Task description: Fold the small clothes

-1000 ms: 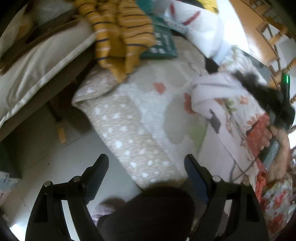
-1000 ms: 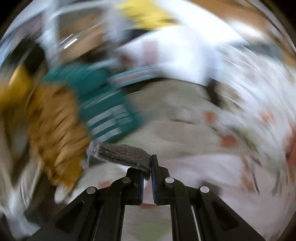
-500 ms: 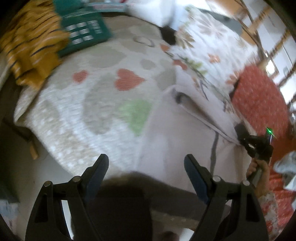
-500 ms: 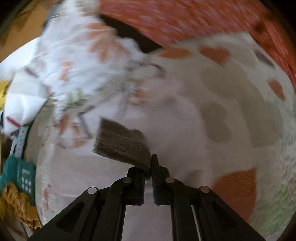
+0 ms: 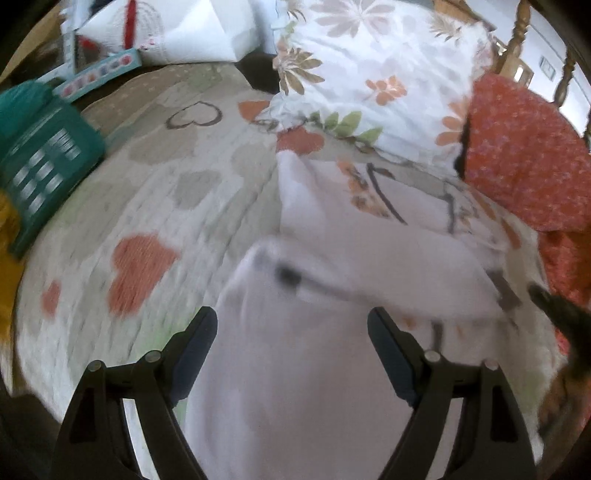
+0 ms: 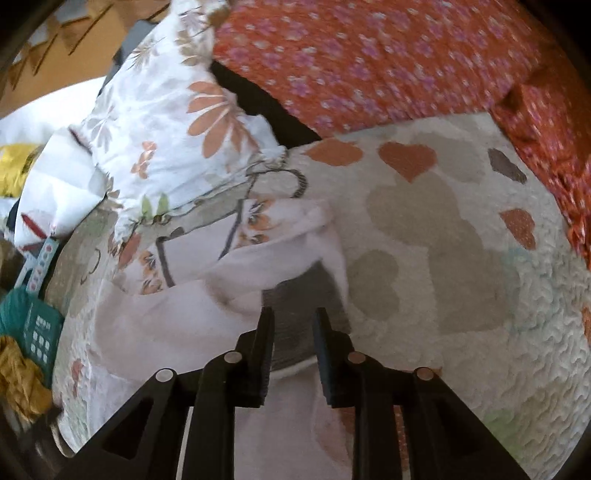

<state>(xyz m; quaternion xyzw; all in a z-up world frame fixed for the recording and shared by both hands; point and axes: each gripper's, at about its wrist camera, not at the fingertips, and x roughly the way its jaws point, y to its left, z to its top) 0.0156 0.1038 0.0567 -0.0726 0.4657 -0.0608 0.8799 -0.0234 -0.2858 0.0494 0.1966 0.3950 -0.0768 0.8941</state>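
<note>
A pale pink-white garment [image 5: 332,280] with a floral print and a grey ribbed cuff lies on the heart-patterned quilt [image 5: 155,206]. My left gripper [image 5: 291,339] is open, its fingers spread just above the garment's near part. In the right wrist view the garment [image 6: 177,317] lies left of centre, and its grey ribbed cuff [image 6: 303,295] sits between the parted fingers of my right gripper [image 6: 293,325], which is open and no longer pinches it. The tip of the right gripper shows as a dark blur at the left wrist view's right edge [image 5: 554,314].
A floral pillow [image 5: 376,74] and an orange-red flowered cloth [image 5: 524,155] lie at the back. A green patterned garment [image 5: 40,166] and a mustard one [image 6: 18,376] lie at the left. White bags [image 5: 177,33] stand at the back left. A wooden chair [image 5: 517,44] stands at the far right.
The right gripper carried the grey cuff across, lowered it onto the quilt and opened, letting it go. The left gripper swung from the bed's edge to over the garment, staying open.
</note>
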